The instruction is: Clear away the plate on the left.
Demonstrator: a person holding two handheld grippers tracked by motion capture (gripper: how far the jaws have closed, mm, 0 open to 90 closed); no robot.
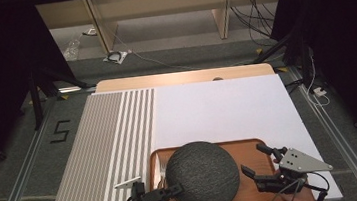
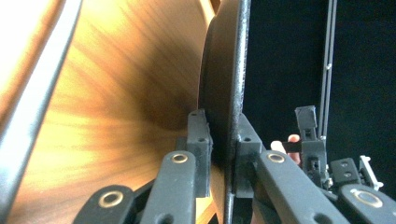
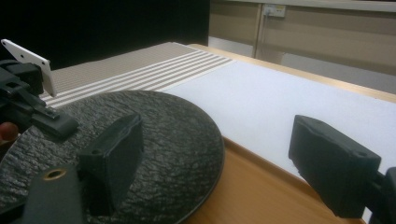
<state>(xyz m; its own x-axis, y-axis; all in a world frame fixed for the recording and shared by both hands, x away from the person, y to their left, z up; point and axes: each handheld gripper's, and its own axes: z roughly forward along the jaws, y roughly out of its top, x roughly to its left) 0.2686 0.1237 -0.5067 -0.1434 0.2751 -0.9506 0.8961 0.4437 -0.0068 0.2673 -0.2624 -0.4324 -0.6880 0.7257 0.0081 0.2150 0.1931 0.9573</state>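
Fork (image 1: 162, 168) half hidden under plate (image 1: 203, 175)

A wooden worktop (image 1: 184, 77) is carrying a large white sheet (image 1: 228, 110) that is covering most of its surface, leaving a strip of bare wood showing along the far edge. A striped mat (image 1: 105, 143) in grey-brown and white is lying on the left part, touching the white area. A brown wooden tray (image 1: 252, 148) is sitting on the white sheet at the near edge, just right of the striped mat.
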